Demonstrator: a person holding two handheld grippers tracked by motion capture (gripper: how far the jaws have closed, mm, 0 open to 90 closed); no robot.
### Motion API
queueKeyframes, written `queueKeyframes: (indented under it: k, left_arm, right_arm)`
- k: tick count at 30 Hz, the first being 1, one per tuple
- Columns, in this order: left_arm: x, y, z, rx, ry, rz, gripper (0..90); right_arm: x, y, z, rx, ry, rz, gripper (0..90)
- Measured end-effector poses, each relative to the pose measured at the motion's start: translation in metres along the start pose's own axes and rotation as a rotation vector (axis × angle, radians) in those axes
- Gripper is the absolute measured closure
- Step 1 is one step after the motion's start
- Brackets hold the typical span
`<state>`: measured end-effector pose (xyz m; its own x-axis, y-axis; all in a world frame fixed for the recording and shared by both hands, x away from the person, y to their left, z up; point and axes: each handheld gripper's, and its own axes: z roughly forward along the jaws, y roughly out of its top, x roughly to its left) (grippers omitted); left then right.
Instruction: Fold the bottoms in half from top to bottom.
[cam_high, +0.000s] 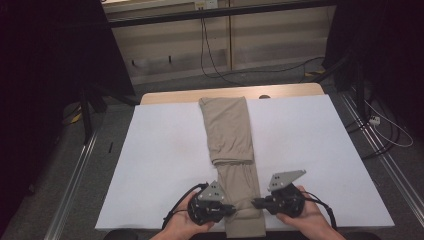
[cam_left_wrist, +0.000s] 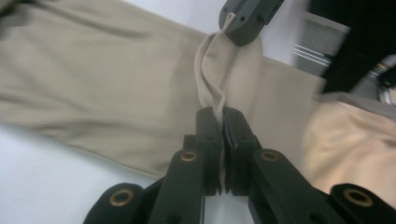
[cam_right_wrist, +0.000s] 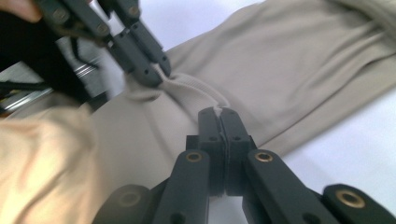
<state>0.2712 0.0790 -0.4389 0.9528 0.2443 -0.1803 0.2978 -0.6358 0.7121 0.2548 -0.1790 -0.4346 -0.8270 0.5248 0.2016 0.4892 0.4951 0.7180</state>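
Beige cloth, a long folded pair of trousers (cam_high: 231, 145), lies down the middle of the white table (cam_high: 160, 150), running from the near edge, which it overhangs slightly, to the far edge. At the near edge a person's hands hold the two claws facing each other across the trousers. The left claw (cam_high: 231, 207) has its jaws pressed together on a raised ridge of the fabric (cam_left_wrist: 212, 100), as the left gripper view shows close up. The right claw (cam_high: 254, 203) pinches the same ridge from the opposite side, jaws shut on the cloth (cam_right_wrist: 217, 108). The two tips sit near each other, the fabric bunched between them. Farther along, a folded layer's edge crosses the trousers around mid-table. Beyond it the cloth lies flat, up to the table's far edge.
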Motion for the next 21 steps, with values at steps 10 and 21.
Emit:
queueKeyframes:
  k: [10,21]
  left_arm:
    - [-0.005,0.002,-0.02,-0.082,-0.064,-0.01,64.7]
    - [0.055,0.003,-0.017,-0.081,0.21,-0.109,45.7]
  right_arm:
    - [0.021,-0.013,-0.014,-0.043,0.014,0.027,60.7]
    - [-0.03,0.022,0.013,-0.023,-0.137,0.023,64.1]
